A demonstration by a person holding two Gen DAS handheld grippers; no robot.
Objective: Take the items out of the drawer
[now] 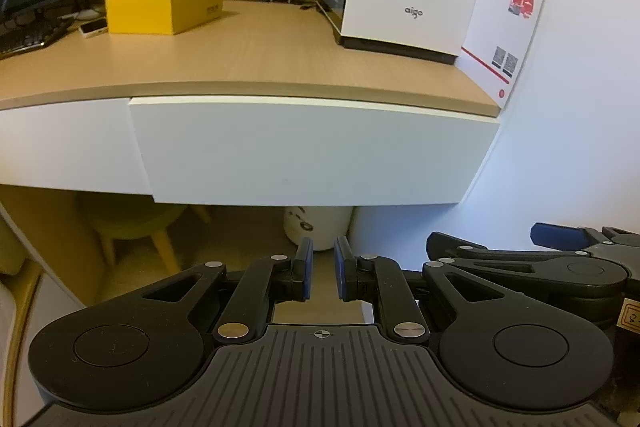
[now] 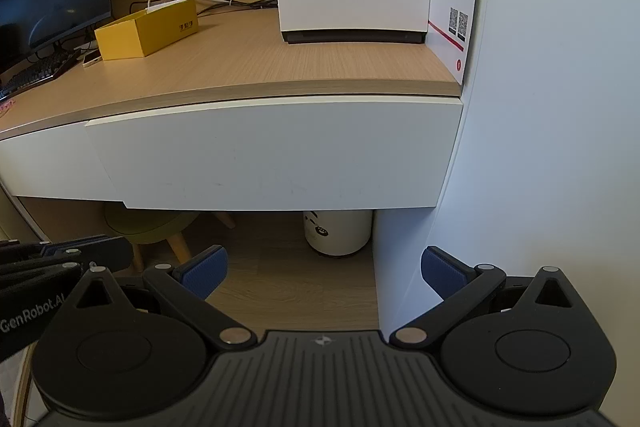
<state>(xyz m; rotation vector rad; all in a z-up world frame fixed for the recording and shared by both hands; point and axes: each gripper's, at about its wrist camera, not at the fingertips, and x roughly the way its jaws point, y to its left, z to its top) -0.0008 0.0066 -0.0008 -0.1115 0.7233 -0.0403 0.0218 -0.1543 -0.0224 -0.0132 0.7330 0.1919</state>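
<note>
**Both grippers facing the closed drawer**

The drawer [image 1: 308, 151] is sitting shut under the surface [image 1: 248, 59], ahead of and above both sets of jaws, with nothing touching it. Its front panel is facing the grippers; its long axis is running side to side, parallel to the surface edge. No handle is showing, so the lower lip is likely serving as the pull point.

The left gripper [image 1: 323, 269] is hanging with jaws nearly pressed together, holding nothing. The right gripper [image 2: 324, 273] is hanging with jaws spread wide and empty, probably readied to hook the panel. Both are tilting downward, well apart from the drawer.
</note>
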